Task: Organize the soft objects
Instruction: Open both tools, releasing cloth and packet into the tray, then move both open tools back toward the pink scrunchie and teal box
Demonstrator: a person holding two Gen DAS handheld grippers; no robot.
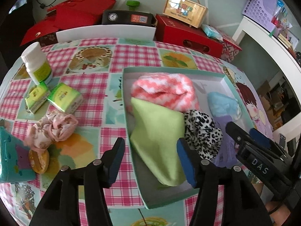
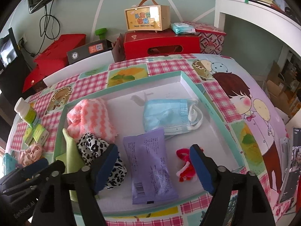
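A shallow teal-rimmed tray (image 1: 124, 86) lies on the checked tablecloth. In it are a pink-and-white fuzzy towel (image 1: 165, 92), a green cloth (image 1: 160, 131), a leopard-print scrunchie (image 1: 203, 131), a blue face mask (image 2: 165, 116), a purple packet (image 2: 148, 165) and a red-and-pink hair tie (image 2: 185, 165). A pink floral scrunchie (image 1: 52, 130) rests on the table left of the tray. My left gripper (image 1: 150, 146) hangs open above the green cloth and the tray's left wall, its pads touching nothing. My right gripper (image 2: 153, 150) is open over the purple packet, gripping nothing.
A white bottle (image 1: 36, 64), two green packets (image 1: 64, 98), a teal box (image 1: 11, 156) and an orange object (image 1: 38, 160) sit on the left of the table. Red boxes (image 2: 161, 43) stand behind the table. A phone (image 2: 289, 165) stands at the right edge.
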